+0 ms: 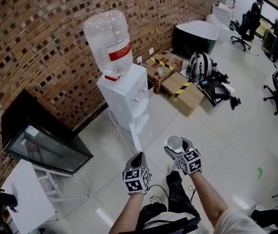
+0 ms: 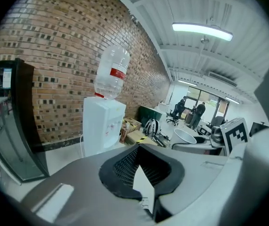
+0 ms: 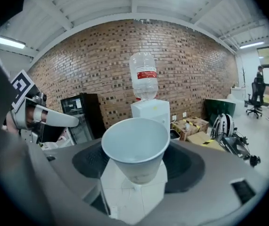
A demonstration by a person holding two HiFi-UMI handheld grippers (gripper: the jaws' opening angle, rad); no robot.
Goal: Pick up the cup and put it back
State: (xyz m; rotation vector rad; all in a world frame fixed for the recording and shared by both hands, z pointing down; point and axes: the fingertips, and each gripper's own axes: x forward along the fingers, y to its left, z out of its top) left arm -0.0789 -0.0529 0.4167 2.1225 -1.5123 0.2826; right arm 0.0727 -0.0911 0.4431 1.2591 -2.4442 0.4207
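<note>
A white paper cup (image 1: 174, 143) stands upright and empty in my right gripper (image 1: 176, 151), whose jaws are shut on its lower wall. In the right gripper view the cup (image 3: 135, 147) fills the middle, held in the air over the floor, with the white water dispenser (image 3: 150, 112) and its upturned bottle straight behind it. The dispenser (image 1: 126, 94) stands against the brick wall, some way ahead of both grippers. My left gripper (image 1: 139, 156) hovers to the left of the cup, shut with nothing in it. The left gripper view shows the cup (image 2: 186, 136) off to its right.
A black glass-front cabinet (image 1: 41, 140) and a white table (image 1: 24, 199) stand at the left. Cardboard boxes (image 1: 180, 84), a helmet (image 1: 199, 65) and loose gear lie beyond the dispenser. Office chairs (image 1: 246, 28) and people are at the far right.
</note>
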